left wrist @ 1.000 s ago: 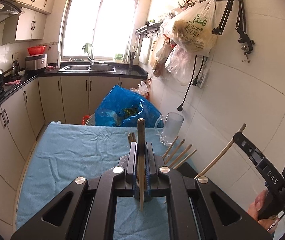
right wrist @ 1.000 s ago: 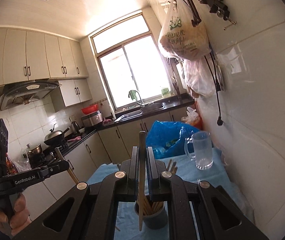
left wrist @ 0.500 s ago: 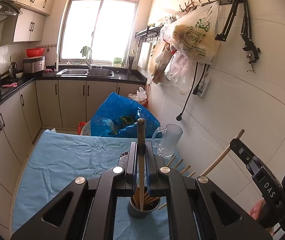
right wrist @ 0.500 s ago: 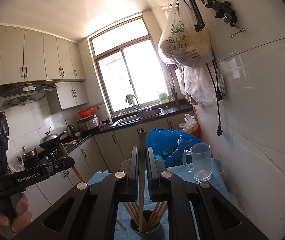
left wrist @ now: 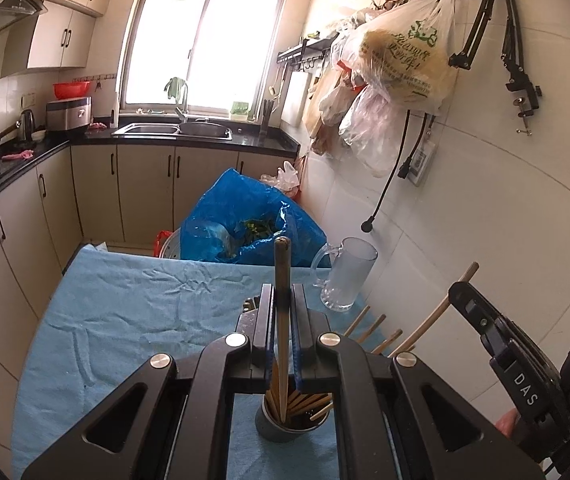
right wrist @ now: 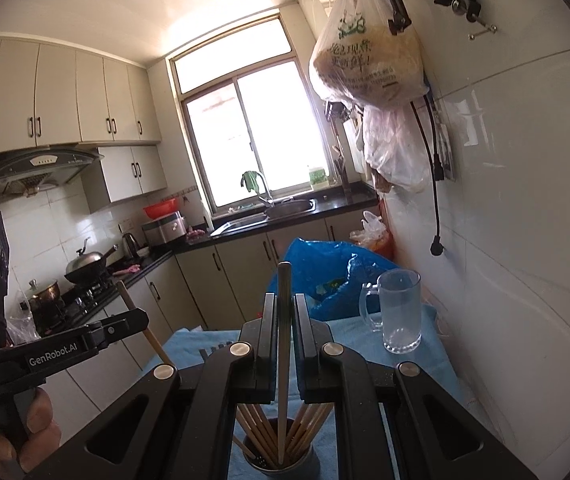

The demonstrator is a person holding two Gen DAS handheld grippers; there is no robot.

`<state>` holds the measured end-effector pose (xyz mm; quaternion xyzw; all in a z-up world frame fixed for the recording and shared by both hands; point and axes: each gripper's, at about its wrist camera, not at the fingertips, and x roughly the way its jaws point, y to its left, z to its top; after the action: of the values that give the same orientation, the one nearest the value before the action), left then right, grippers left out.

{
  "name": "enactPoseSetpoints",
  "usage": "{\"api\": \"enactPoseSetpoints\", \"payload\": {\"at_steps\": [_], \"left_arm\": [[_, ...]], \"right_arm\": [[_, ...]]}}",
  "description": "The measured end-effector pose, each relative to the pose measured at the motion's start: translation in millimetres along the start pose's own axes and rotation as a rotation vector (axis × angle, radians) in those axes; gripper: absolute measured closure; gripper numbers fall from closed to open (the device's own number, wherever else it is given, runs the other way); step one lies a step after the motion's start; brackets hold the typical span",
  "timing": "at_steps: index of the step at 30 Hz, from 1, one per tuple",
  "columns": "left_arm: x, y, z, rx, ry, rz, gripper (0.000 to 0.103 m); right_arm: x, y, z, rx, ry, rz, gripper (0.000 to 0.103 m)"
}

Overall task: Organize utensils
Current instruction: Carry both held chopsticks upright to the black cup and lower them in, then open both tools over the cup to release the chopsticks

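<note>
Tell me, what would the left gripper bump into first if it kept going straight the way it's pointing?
Probably the blue tablecloth, near the glass mug. The left gripper tilts down over the table; depth is hard to judge. Its chopstick already dips into the cup below.

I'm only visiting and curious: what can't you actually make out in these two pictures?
- Left wrist view: the cup's lower edge, hidden by the left hand-held gripper.
- Right wrist view: the cup's base, cut off by the bottom edge.
- Both views: how many chopsticks are inside; they overlap.
- Hanging bag's print: too small.
</note>
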<state>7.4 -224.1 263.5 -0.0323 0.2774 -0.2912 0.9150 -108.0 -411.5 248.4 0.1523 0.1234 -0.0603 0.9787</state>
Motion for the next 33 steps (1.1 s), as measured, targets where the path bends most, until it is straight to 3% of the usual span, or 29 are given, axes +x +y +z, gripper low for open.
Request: {"api": "enactPoseSetpoints", "payload": {"at_steps": [23, 33], "left_arm": [[30, 19, -35, -0.012, 0.081, 0.003, 0.096], [43, 25, -42, -0.021, 0.11, 0.012, 0.095]], "right_arm": [[47, 13, -56, -0.106, 0.146, -0.053, 0.095], [57, 10, -64, -0.119, 0.168, -0.078, 0.095]]}}
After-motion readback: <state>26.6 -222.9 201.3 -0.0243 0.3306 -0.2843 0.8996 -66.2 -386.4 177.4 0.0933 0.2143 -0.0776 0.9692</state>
